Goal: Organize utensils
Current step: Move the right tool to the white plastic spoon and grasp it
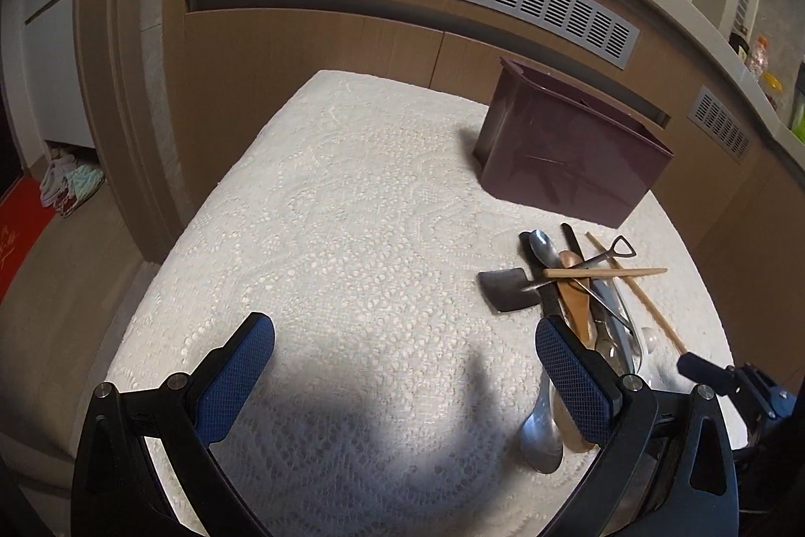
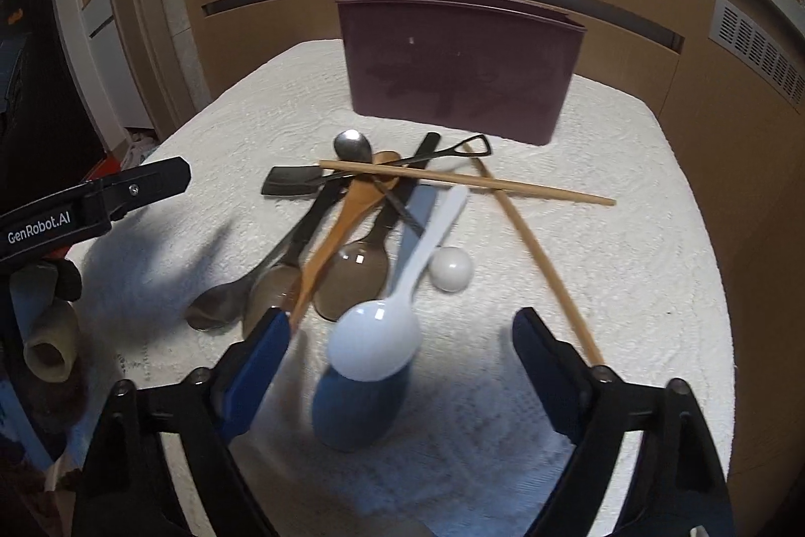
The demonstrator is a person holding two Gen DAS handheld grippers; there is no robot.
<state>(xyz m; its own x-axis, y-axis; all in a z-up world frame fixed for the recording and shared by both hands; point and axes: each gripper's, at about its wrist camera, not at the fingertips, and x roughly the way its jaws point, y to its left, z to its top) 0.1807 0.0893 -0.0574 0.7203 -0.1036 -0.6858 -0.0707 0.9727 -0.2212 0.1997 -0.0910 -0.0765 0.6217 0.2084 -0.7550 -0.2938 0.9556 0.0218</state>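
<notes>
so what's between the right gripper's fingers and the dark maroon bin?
Right wrist view: the utensil pile, the white plastic spoon nearest the open right gripper, crossed wooden chopsticks farther, then bare cloth before the bin.

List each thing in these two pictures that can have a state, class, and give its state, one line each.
Left gripper: open, nothing between its fingers.
Right gripper: open, white spoon between its fingers, untouched.
Brown box: upright, behind the pile.
Chopsticks: crossed, on top of the pile.
Wooden spoon: lying in the pile.
Black spatula: flat on the cloth.
</notes>
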